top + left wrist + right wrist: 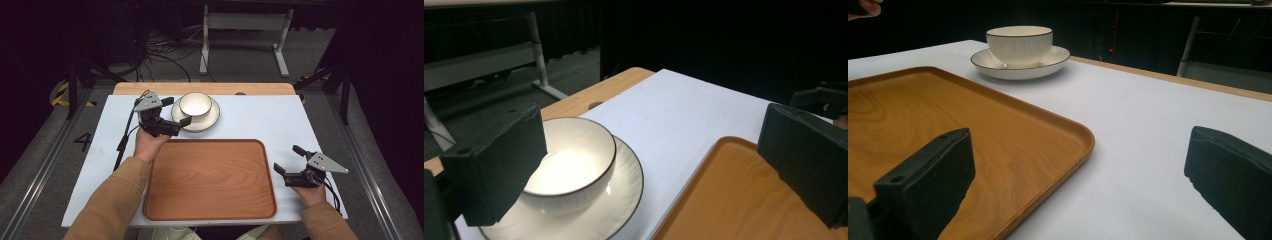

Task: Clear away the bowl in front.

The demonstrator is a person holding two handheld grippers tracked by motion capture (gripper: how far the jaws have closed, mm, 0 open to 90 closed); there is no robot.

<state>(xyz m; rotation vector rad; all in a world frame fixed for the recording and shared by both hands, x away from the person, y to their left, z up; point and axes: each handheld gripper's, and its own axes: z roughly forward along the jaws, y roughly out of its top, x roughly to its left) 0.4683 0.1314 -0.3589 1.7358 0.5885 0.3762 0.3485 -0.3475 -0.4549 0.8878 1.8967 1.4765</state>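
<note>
White paper covering is seen over most of the table (280,120), with a strip of bare wood left along the far edge. A wooden tray (210,180) is laid at the near middle, its raised rim reaching almost to the near table edge, and open white surface is left to its right and beyond its far right corner. A white bowl (195,104) is seated in a dark-rimmed white saucer (214,117) just past the tray's far left corner, close to the wooden strip. The left gripper (176,111) is held at the saucer's left side, its 2 jaws spread wide and grasping nothing, 1 by the far rim and 1 over the near rim; the hand (146,145) is extended forward from a tan sleeve. The right gripper (287,160) is held low beside the tray's right edge, pointed left toward it, its jaws likewise spread and empty.
</note>
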